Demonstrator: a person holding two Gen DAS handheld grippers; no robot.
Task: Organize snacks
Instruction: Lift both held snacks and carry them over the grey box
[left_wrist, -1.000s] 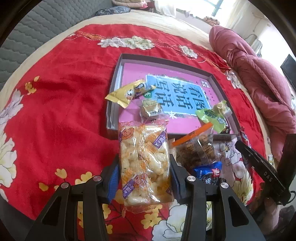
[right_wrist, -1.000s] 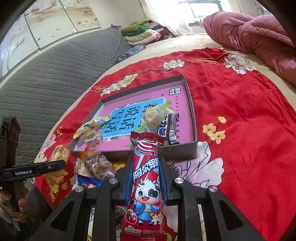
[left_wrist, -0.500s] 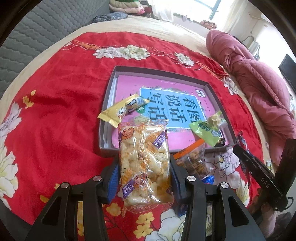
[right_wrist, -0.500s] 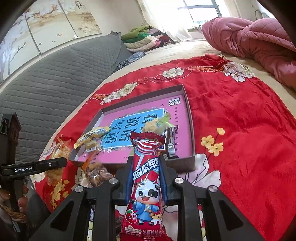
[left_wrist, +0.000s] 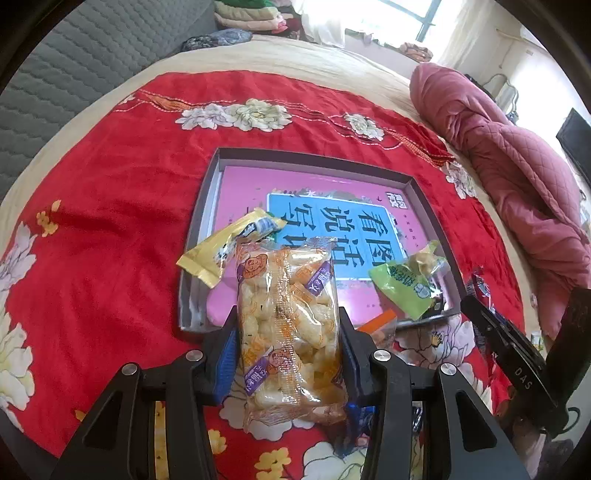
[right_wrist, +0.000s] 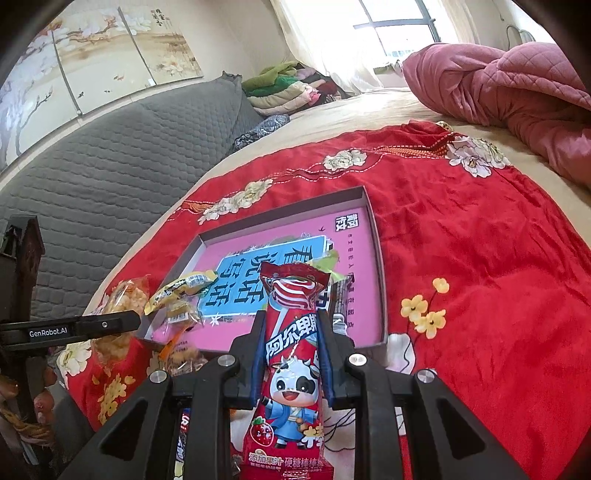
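Two snack packets are held above a red floral bedspread (left_wrist: 103, 229) as a shallow grey box (left_wrist: 314, 157) with a pink-and-blue printed floor is filled. The left gripper (left_wrist: 288, 332) is clamped on a clear packet of puffed rice snacks (left_wrist: 288, 317), carried over the box's near edge; the right gripper (right_wrist: 291, 328) is clenched on a red lollipop packet (right_wrist: 291, 354) printed with a cartoon cow, also held at the near edge of the box. A yellow packet (left_wrist: 225, 251) is draped across the box's left wall, half in and half out, while a green packet (left_wrist: 406, 284) is seen in the near right corner. An orange-topped bag (left_wrist: 380, 325) and a blue wrapper (left_wrist: 354, 424) are left on the cloth just outside. The low walls are judged the main risk: a packet released too near the edge could be left straddling the rim or slide off onto the cloth. The puffed snacks could be crushed if squeezed harder, and the two grippers, brought in side by side, could be knocked together or nudge the yellow packet out
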